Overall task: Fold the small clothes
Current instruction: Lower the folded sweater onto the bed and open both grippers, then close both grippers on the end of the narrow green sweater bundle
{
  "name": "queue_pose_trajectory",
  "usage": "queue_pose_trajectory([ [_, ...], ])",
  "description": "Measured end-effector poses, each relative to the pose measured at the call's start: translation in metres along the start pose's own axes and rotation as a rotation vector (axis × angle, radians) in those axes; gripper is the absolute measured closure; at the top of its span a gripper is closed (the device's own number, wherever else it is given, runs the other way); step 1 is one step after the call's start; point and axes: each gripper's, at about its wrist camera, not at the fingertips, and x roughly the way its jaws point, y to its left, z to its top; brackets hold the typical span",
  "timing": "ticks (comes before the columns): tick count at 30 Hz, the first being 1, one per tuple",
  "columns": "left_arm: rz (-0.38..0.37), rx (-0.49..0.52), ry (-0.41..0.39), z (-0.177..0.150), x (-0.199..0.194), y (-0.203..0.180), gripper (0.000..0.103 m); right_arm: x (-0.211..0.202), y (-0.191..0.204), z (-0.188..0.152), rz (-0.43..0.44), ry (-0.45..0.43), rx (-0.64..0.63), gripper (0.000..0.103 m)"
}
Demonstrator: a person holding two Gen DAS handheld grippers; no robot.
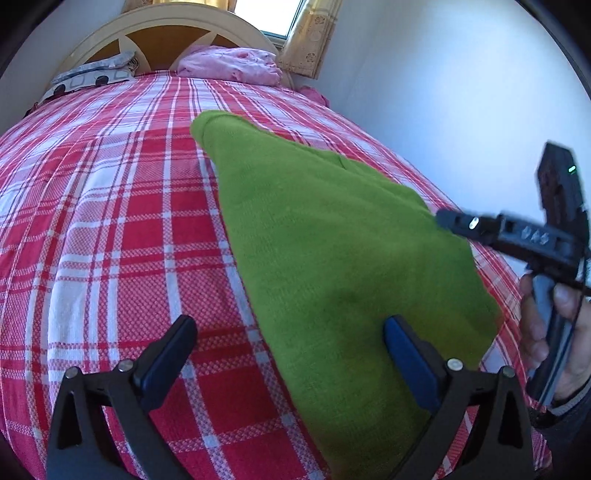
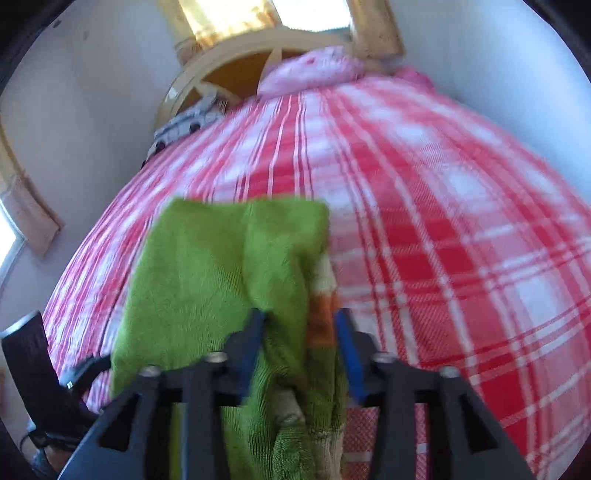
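Note:
A green knit garment (image 1: 332, 266) lies on the red and white checked bedspread (image 1: 110, 229), narrowing toward the headboard. My left gripper (image 1: 288, 347) is open just above the bed; its right finger (image 1: 410, 358) rests over the garment's near part, its left finger over bare bedspread. My right gripper (image 2: 301, 336) is partly open with a bunched fold of the green garment (image 2: 221, 266) between its fingers; an orange and cream patch (image 2: 321, 317) shows there. The right gripper also shows in the left wrist view (image 1: 443, 218), at the garment's right edge.
A pink pillow (image 1: 232, 66) and a grey patterned pillow (image 1: 92, 74) lie by the curved headboard (image 1: 166, 26). A white wall (image 1: 443, 92) runs along the bed's right side. A window with yellow curtains (image 1: 314, 33) is behind the headboard.

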Motion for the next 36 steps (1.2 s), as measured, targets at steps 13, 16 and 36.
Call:
queue_pose_trajectory([
  [13, 0.012, 0.016, 0.015, -0.001, 0.003, -0.003, 0.000, 0.061, -0.002, 0.028, 0.060, 0.160, -0.006, 0.060],
  [16, 0.015, 0.015, 0.021, -0.001, 0.004, -0.002, 0.000, 0.032, 0.014, 0.023, -0.031, 0.084, -0.069, 0.058],
  [36, 0.080, 0.065, 0.053, -0.002, 0.010, -0.010, 0.000, -0.005, 0.014, -0.072, 0.166, 0.095, -0.225, 0.059],
])
